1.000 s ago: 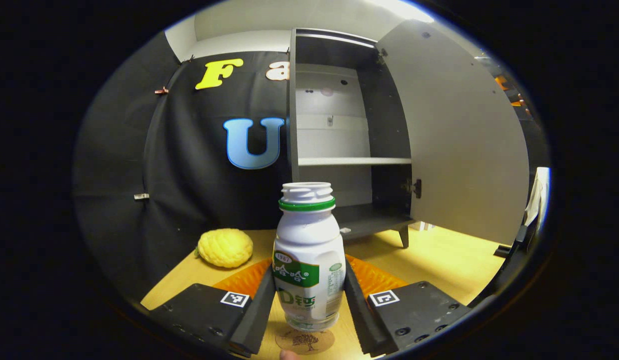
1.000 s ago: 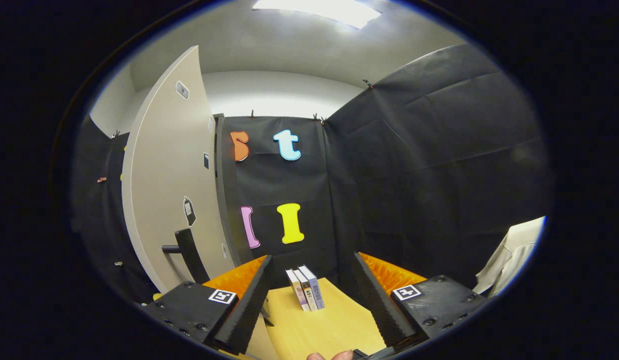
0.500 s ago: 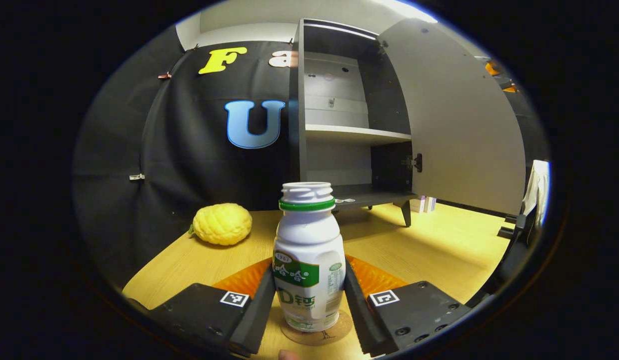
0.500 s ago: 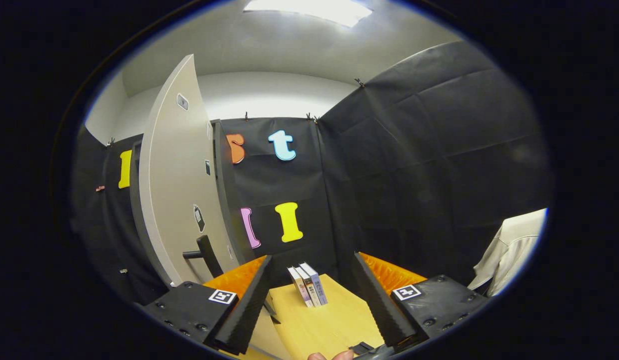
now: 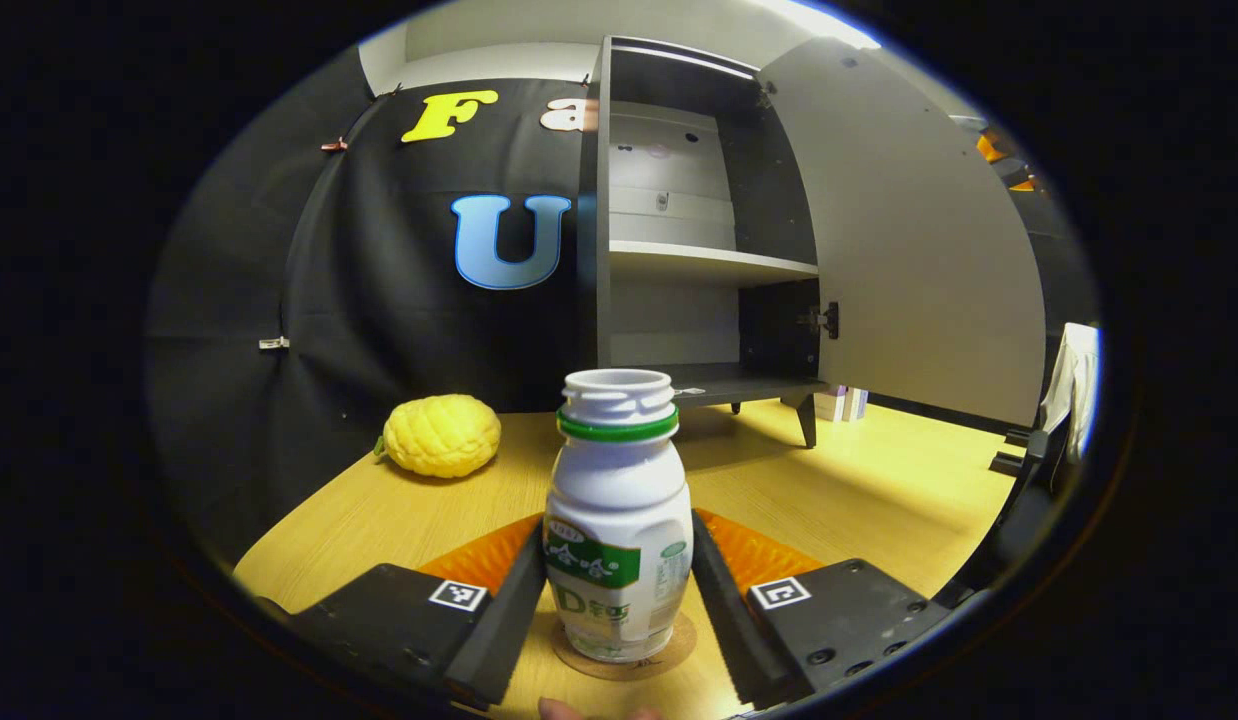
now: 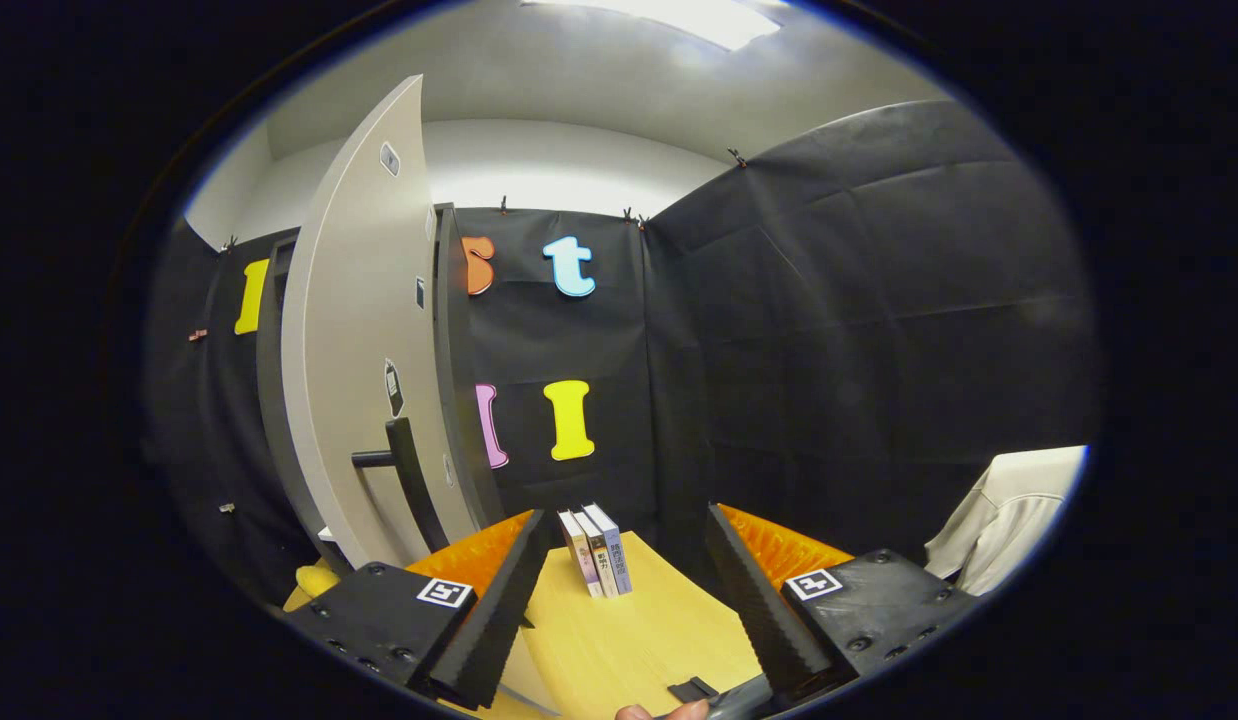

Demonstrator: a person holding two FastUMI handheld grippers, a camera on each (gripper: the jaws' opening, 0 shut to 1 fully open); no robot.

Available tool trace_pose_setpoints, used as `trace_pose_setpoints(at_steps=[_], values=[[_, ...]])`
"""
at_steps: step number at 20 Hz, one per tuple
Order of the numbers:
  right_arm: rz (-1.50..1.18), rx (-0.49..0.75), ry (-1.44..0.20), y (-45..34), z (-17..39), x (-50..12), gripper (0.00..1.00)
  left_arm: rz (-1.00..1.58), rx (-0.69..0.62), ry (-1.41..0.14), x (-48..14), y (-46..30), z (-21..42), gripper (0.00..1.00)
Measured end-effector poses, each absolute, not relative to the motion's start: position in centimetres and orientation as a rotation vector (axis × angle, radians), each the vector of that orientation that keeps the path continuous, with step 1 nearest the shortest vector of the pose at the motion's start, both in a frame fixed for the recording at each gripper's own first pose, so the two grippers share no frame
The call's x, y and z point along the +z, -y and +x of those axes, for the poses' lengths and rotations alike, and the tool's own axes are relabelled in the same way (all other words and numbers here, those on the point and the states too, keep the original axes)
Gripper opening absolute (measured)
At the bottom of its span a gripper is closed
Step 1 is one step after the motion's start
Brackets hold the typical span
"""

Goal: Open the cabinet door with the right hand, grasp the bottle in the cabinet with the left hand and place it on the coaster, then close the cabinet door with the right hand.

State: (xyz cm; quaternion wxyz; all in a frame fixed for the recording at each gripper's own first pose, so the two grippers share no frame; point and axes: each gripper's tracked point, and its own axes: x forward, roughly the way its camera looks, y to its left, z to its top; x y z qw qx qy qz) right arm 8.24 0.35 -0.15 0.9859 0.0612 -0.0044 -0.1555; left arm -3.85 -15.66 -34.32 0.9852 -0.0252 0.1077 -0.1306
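Observation:
The white bottle point(image 5: 617, 500), with a green neck ring and green label and no cap, stands upright on the round brown coaster point(image 5: 631, 668) on the wooden table point(image 5: 879, 490). My left gripper point(image 5: 619, 525) is shut on the bottle, one finger against each side of its body. Behind it the dark cabinet point(image 5: 699, 230) stands with bare shelves and its pale door point(image 5: 909, 230) swung wide to the right. In the right gripper view the door point(image 6: 359, 330) and its dark bar handle point(image 6: 404, 480) are to the left of my right gripper point(image 6: 624, 515), which is open and holds nothing.
A bumpy yellow fruit point(image 5: 442, 435) lies on the table left of the cabinet. Three small books point(image 6: 594, 550) stand upright on the table ahead of the right gripper. A pale sleeve point(image 6: 999, 510) hangs at the right edge. A thumb tip point(image 6: 649, 712) shows at the bottom.
The bottle has come down onto the coaster and its open mouth now shows from above. The left fingers have eased slightly apart. The right gripper has shifted, so the door handle sits closer.

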Motion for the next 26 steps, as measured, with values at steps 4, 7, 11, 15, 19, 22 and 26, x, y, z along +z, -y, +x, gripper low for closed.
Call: trace_pose_setpoints(at_steps=[4,7,11,15,19,22,26], values=[[0.138,-0.327,0.002,-0.1,8.0,-0.4,0.97,-0.052,-0.255,-0.228,-33.2,15.4,-4.2,0.96],[0.152,-0.347,-0.004,0.3,7.9,-0.4,0.98,-0.06,-0.244,-0.217,-30.8,15.1,-4.2,0.96],[0.196,-0.339,-0.014,-0.2,8.2,-0.4,0.98,-0.043,-0.204,-0.178,-25.8,14.1,-3.6,0.96],[0.209,-0.306,-0.014,-0.6,8.4,-0.3,0.98,-0.068,-0.139,-0.179,-20.8,13.0,-3.4,0.96],[0.19,-0.278,-0.017,-0.4,8.9,-0.4,0.98,-0.086,-0.073,-0.151,-14.0,12.8,-3.8,0.96],[0.162,-0.279,-0.05,0.0,8.8,-1.3,0.97,-0.1,-0.034,-0.151,-10.0,13.8,-3.8,0.96],[0.062,-0.222,-0.088,0.2,8.6,-2.3,0.98,-0.09,0.023,-0.137,-5.1,14.5,-4.1,0.96]])
